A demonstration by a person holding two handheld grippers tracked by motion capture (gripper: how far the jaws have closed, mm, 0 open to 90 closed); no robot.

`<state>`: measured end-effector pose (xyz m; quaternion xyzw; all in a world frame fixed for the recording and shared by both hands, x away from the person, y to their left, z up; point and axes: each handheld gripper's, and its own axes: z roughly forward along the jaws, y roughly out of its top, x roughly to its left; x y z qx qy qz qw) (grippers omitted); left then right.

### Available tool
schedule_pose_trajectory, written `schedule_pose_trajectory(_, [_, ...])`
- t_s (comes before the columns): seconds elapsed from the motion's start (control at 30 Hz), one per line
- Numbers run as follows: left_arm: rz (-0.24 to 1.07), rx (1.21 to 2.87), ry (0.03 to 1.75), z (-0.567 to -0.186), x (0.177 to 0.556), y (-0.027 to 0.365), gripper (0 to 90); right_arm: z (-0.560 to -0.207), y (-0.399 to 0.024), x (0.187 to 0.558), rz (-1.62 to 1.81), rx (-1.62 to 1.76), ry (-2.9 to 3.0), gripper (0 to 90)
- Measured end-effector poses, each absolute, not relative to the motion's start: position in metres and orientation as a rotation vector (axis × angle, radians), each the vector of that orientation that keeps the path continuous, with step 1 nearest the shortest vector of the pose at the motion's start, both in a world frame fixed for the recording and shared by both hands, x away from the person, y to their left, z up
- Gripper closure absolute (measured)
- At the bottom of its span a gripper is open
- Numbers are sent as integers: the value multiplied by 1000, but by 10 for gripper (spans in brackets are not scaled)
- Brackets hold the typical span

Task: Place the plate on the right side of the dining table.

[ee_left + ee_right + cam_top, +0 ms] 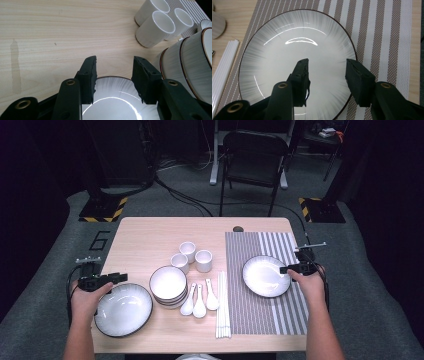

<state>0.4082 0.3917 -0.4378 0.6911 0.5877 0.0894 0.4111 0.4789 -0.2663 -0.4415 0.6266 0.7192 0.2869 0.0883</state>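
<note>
Tabletop point(145, 232): I see pale wood with a striped placemat point(287, 317) on its right half.
Left plate point(123, 309): lies on bare wood at the near left, beside the stacked bowls point(168, 285).
Right plate point(266, 276): lies on the placemat.
Left gripper point(113, 75): I have its fingers apart over the left plate's far rim, gripping nothing.
Right gripper point(327, 76): fingers apart above the right plate, clear of it.

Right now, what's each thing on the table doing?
Left gripper: open above the plate's rim.
Right gripper: open above its plate.
Left plate: flat on wood.
Right plate: flat on striped mat.
Bowls: stacked.
Cups: upright.
</note>
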Motion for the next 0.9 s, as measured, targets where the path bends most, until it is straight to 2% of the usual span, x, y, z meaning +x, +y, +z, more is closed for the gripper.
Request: schedule_pose_trajectory(0.9, [231, 1777, 1443, -431, 408, 379, 549, -423, -246, 453, 981, 1723, 2189, 547])
